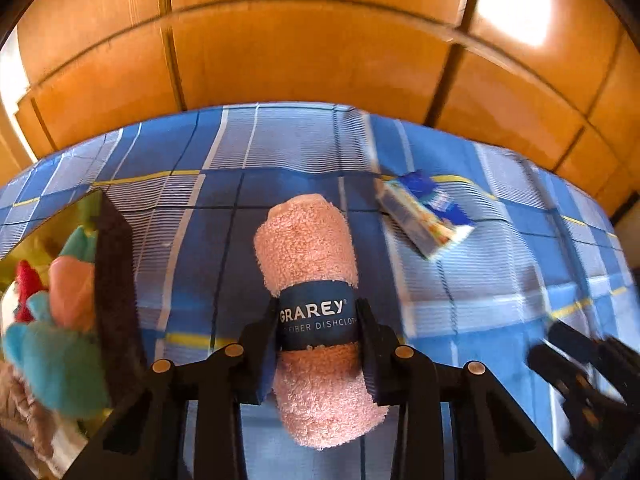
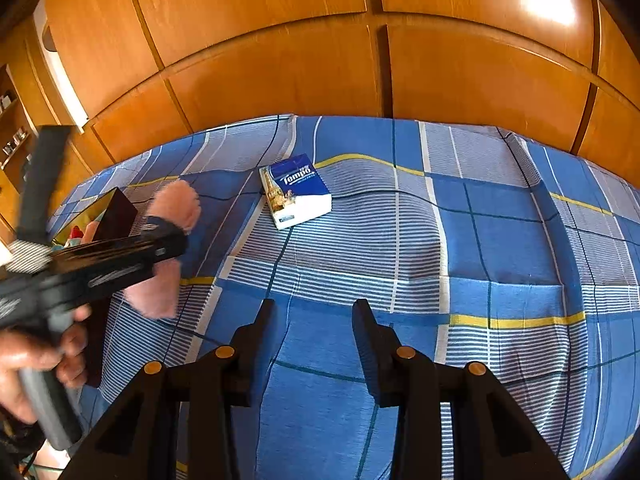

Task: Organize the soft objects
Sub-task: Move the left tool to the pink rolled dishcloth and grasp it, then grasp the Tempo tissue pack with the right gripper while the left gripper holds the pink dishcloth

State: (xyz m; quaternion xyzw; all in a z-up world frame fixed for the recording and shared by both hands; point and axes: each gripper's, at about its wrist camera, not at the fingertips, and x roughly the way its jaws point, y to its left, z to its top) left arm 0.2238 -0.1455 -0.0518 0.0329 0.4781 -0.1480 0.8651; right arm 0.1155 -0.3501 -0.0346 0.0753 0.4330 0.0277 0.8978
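Note:
My left gripper (image 1: 317, 312) is shut on a rolled pink dishcloth (image 1: 308, 248) with a dark blue paper band, held above the blue checked bedspread (image 1: 480, 280). The roll also shows in the right wrist view (image 2: 176, 204), gripped by the left gripper (image 2: 160, 240). A dark box (image 1: 116, 280) at the left holds several soft toys (image 1: 52, 344); it also shows in the right wrist view (image 2: 116, 208). My right gripper (image 2: 314, 308) is open and empty over the bedspread (image 2: 400, 240); it shows blurred at the right of the left wrist view (image 1: 560, 344).
A blue Tempo tissue pack (image 2: 296, 190) lies on the bed toward the far side; it also shows in the left wrist view (image 1: 424, 212). Wooden wardrobe doors (image 2: 320, 60) stand behind the bed. Shelves (image 2: 12, 128) are at the far left.

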